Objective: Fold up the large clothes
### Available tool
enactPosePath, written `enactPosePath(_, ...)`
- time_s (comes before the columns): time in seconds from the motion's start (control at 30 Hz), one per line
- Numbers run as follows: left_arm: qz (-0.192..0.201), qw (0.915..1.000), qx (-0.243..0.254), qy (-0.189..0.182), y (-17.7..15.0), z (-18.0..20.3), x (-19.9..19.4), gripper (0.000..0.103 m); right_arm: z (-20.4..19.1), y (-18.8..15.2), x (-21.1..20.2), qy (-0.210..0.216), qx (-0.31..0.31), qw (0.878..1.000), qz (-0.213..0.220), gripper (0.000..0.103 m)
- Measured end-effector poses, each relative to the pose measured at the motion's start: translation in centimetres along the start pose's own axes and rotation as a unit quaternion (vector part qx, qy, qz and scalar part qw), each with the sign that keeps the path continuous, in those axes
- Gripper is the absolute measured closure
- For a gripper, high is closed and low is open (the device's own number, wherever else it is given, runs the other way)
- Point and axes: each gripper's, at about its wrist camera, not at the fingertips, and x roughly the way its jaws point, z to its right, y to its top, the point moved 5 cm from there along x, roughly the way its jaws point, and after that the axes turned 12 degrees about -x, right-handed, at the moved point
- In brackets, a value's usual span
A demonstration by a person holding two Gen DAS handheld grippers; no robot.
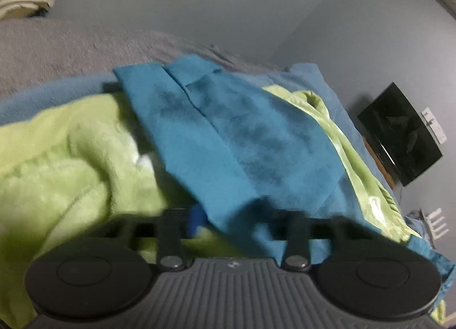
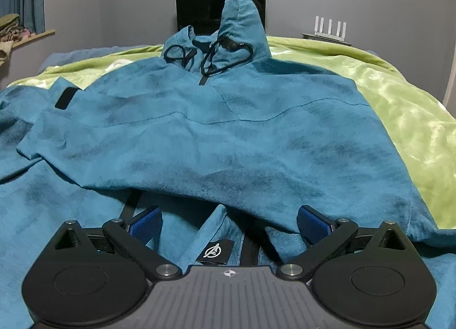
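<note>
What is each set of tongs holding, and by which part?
Left tongs: closed on an edge of the teal hoodie. Right tongs: open, holding nothing.

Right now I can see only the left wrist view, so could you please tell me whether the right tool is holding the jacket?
Observer: No. The right tool is open, its blue pads wide apart above the teal jacket.
Operator: Thank you. Where is the hood?
Observer: The hood stands up at the far end, in front of a black screen, with black drawcords looped below it.
Operator: Is anything lying between the tool's fingers?
Observer: A black logo tag sits on the cloth there, close to the tool's body, and neither pad touches it.
</note>
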Motion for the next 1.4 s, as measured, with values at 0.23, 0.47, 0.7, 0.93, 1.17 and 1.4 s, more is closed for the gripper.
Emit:
enactPosePath(0.23, 0.072, 0.9958, 0.031, -0.048, 0.1, 4.1, -4.5, 0.103, 0.1, -0.1, 0.2, 0.001, -0.002, 1.0, -0.001, 0.0)
enactPosePath(0.47, 0.076, 0.9726, 0.127, -0.179, -4.0, 14.4, -11.1, 0.103, 0.1, -0.1, 0.1, 0.003, 0.0, 1.0, 0.004, 0.0)
enactPosePath(0.7, 0.035, 0.9219, 0.242, -0.3, -14.2, 25.0, -16.8, 0.103, 0.2, -0.1, 0.0, 0.007, 0.007, 1.0, 0.01, 0.0)
enactPosePath(0.93, -0.044, 0.8784, 0.32, -0.352, -27.2, 30.6, -17.8, 0.103, 0.1, -0.2, -0.1, 0.011, 0.012, 1.0, 0.016, 0.0)
enactPosePath(1.17, -0.133, 0.8368, 0.411, -0.336, -38.4, 30.6, -16.8, 0.079, 0.2, -0.2, -0.2, 0.015, 0.016, 1.0, 0.019, 0.0)
enactPosePath(1.4, -0.089, 0.8552, 0.423, -0.286, -36.0, 25.7, -14.5, 0.019, 0.0, -0.1, 0.0, 0.016, 0.018, 1.0, 0.017, 0.0)
